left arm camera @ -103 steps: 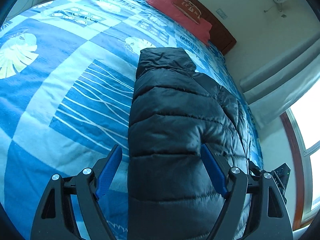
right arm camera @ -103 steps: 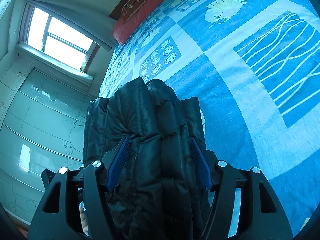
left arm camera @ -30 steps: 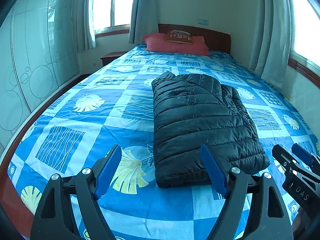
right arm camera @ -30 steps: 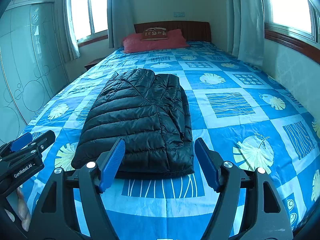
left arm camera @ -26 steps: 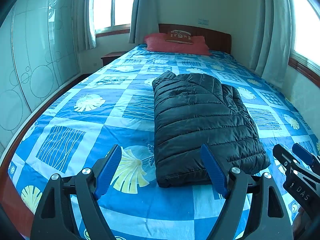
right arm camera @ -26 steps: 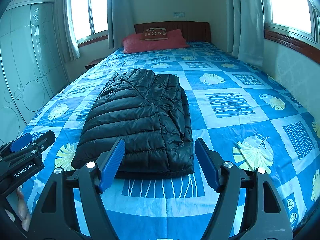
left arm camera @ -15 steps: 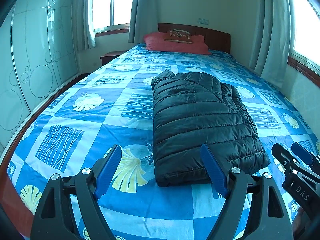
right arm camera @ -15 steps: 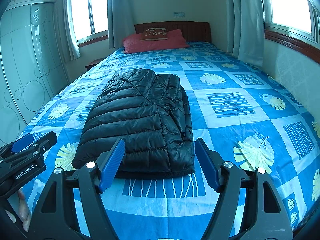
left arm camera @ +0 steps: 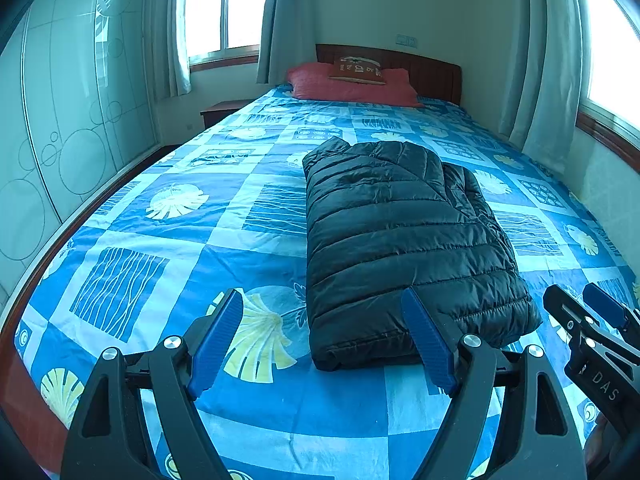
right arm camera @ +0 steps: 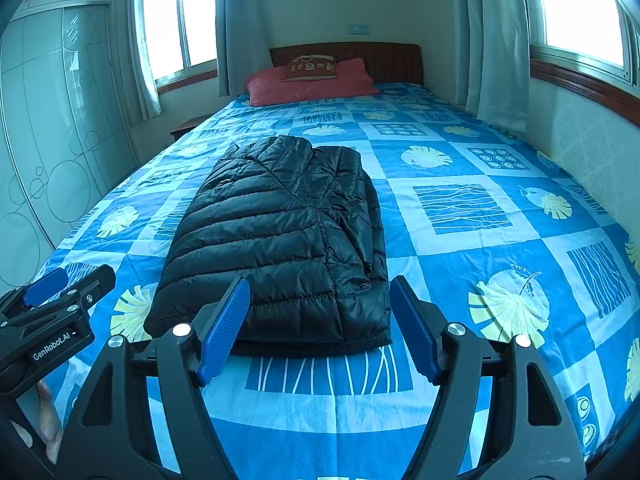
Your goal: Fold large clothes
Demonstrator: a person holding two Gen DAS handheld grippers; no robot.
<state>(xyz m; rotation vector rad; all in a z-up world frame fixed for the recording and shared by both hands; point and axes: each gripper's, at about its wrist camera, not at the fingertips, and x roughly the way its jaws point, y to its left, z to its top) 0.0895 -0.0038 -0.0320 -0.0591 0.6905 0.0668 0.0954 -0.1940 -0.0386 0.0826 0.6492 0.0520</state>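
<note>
The black quilted puffer jacket (left arm camera: 400,240) is lying folded on the blue patterned bedspread (left arm camera: 180,248). The left gripper (left arm camera: 320,336) and right gripper (right arm camera: 320,324) are hovering wide, empty. It is looking light, soft, slippery, springy; gripping seams or the near hem seems best.

Earlier both grippers sit right on the jacket (left arm camera: 404,240), its padding betw. the blue pads. Now left gripper (left arm camera: 322,338) & right gripper (right arm camera: 320,326) are pulled back to the near end of the bed (left arm camera: 168,240), jaws wide, nothing betw. them. Jacket lies folded flat, released, no longer filling either view.
</note>
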